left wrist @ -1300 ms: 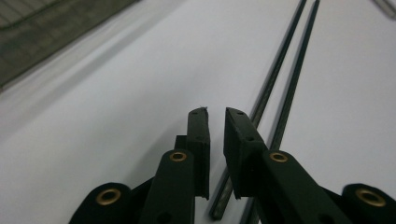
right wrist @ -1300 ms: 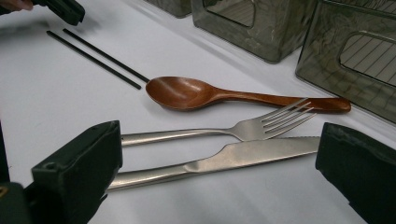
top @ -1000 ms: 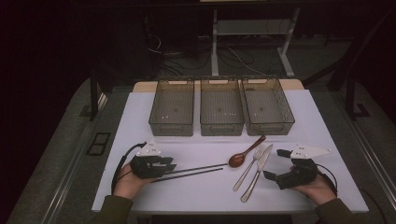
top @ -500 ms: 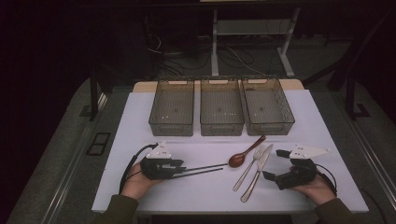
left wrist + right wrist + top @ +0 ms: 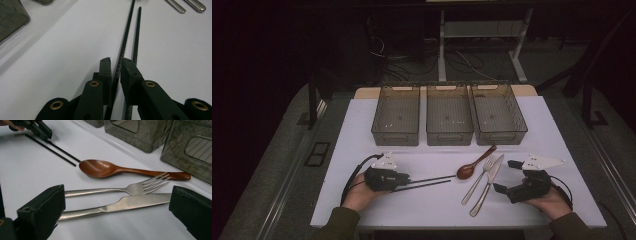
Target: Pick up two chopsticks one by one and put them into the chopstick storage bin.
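Two black chopsticks (image 5: 432, 181) lie side by side on the white table (image 5: 362, 145), tips toward a brown wooden spoon (image 5: 474, 164). My left gripper (image 5: 404, 178) sits low over their near ends. In the left gripper view one chopstick (image 5: 127, 30) runs between the jaws, which have just been closing and stand narrow with slight gaps. The other chopstick (image 5: 137, 35) lies outside the right jaw. My right gripper (image 5: 504, 176) rests open, its jaws (image 5: 117, 203) wide on either side of the steel fork (image 5: 140, 188) and knife (image 5: 140, 201).
Three smoky see-through bins (image 5: 396, 115) (image 5: 449, 114) (image 5: 498, 114) stand in a row at the back of the table. The spoon (image 5: 100, 168) lies just beyond the fork. Dark floor, cables and table legs lie behind.
My left gripper has slid right along the chopsticks toward the spoon and sunk slightly, and its jaws have narrowed around one chopstick. The right gripper has stayed put.
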